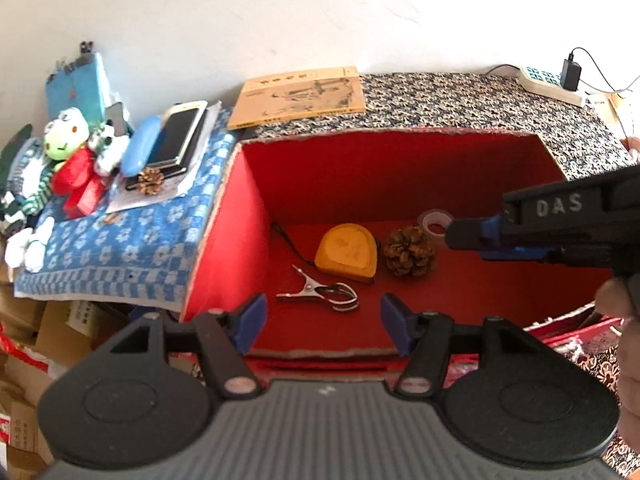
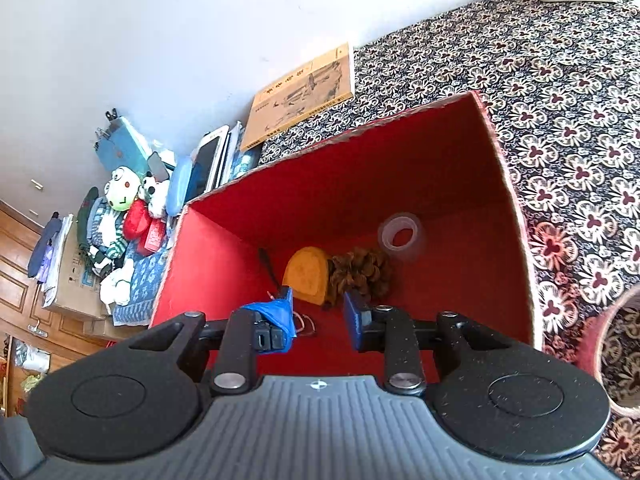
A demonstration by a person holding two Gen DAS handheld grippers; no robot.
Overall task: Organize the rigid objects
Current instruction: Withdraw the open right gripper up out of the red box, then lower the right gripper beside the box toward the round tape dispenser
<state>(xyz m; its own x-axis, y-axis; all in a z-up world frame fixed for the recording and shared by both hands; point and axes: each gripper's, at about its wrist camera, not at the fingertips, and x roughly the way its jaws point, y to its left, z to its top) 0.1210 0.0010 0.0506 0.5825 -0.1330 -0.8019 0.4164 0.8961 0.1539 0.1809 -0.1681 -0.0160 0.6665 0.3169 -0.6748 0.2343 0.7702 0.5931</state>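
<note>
An open red box stands on the patterned cloth. On its floor lie a yellow tape measure, a pine cone, a metal spring clip and a clear tape roll. My left gripper is open at the box's near edge, just above the clip, with nothing between its fingers. My right gripper reaches into the red box from the right, open and holding nothing. Below it are the tape measure and pine cone. The tape roll looks blurred near the far wall.
Left of the box, a blue towel holds a second pine cone, a phone, a blue case and a frog plush. A book lies behind the box, a power strip far right. A round container is at the right.
</note>
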